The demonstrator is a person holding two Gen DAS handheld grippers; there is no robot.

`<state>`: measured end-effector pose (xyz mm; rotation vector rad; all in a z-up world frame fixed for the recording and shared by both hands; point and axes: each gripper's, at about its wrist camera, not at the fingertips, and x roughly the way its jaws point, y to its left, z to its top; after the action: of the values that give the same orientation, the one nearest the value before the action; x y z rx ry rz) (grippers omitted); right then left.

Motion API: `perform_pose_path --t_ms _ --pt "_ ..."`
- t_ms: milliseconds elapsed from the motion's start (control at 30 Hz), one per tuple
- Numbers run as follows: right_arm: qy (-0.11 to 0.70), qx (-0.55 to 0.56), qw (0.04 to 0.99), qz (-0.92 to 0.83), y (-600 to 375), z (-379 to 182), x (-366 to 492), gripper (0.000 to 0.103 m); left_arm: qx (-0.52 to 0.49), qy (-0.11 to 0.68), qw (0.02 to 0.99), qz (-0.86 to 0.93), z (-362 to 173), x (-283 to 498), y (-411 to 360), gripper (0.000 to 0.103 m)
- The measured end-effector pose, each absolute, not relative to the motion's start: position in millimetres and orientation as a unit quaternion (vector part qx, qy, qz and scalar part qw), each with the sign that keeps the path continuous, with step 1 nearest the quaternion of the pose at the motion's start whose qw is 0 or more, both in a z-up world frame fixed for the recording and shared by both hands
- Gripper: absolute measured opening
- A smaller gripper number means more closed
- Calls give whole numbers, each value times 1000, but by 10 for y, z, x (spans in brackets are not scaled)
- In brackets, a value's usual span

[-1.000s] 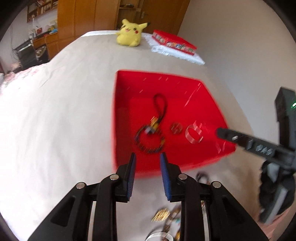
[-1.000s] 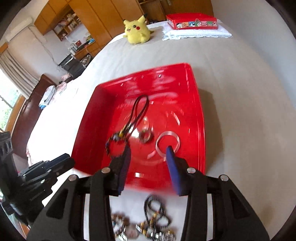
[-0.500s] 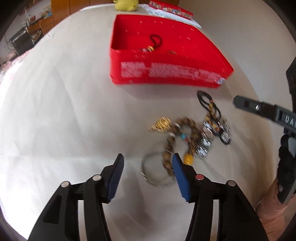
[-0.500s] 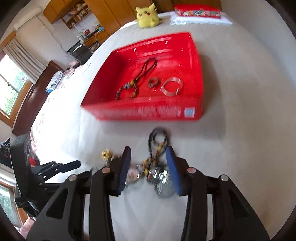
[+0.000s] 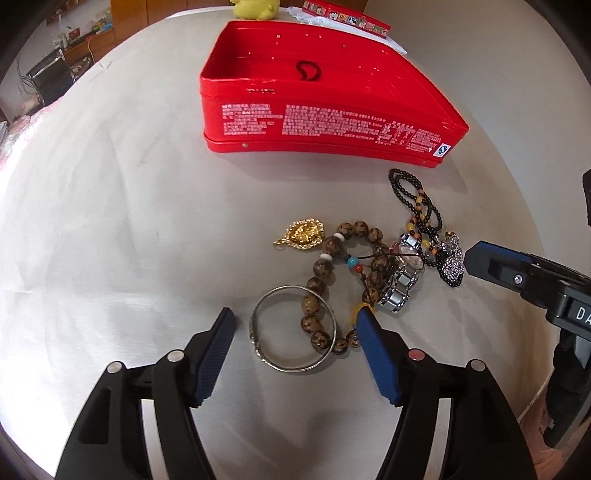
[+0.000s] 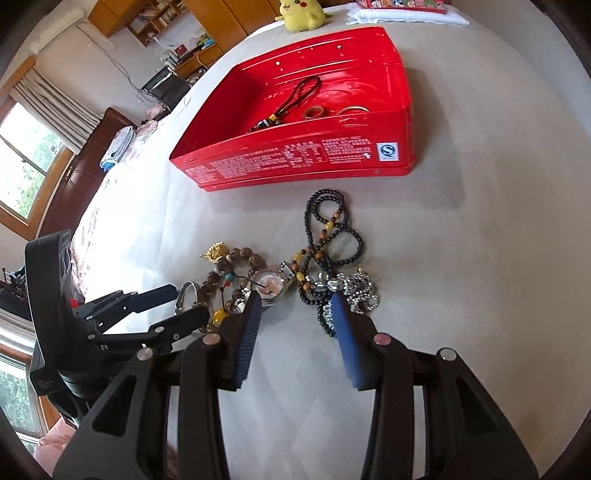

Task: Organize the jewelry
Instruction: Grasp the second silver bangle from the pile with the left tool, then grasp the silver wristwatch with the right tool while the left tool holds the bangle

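Bedsheet (image 5: pixel 129 221) — both tools spread, empty; only right view shows tin's (image 6: pixel 295 158) rings (image 6: pixel 314 112).

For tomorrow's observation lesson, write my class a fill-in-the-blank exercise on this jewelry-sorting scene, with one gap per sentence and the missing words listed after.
1. The open tin that already holds some jewelry is coloured ____.
2. The left gripper is open with a ____ bangle lying between its fingers.
3. The brown bead bracelet lies partly ____ that bangle.
4. The plush toy beyond the tin is coloured ____.

Missing words: red; silver; inside; yellow
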<state>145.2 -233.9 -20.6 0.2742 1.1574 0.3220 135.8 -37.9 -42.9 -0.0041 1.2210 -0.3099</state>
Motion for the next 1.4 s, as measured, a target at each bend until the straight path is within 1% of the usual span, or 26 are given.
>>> perform_pose_path --t_ms 33,167,433,700,867,933,1367,1400 --pt "542 130 817 151 -2355 -205 1441 40 -2 570 808 -147 -444 1354 -379 66" --pt "540 133 818 149 -2404 -202 1415 40 -3 569 809 -148 -466 1352 -441 49" --pt "543 132 814 156 -2360 -218 1405 40 -34 565 807 -165 -422 1336 -302 48" --pt "546 113 812 172 -2149 -175 1407 40 -33 520 844 -126 -118 1236 39 49" --pt "554 107 806 177 -2033 -184 1422 39 -44 522 845 -104 -163 1312 196 49" --pt "561 110 801 176 -2007 -219 1439 36 -48 525 844 -104 -196 1333 243 49" --pt "598 134 777 143 -1882 -496 1596 36 -57 527 839 -128 -244 1311 295 49" --pt "597 132 779 142 -1881 -493 1593 33 -58 527 838 -129 -248 1313 299 49"
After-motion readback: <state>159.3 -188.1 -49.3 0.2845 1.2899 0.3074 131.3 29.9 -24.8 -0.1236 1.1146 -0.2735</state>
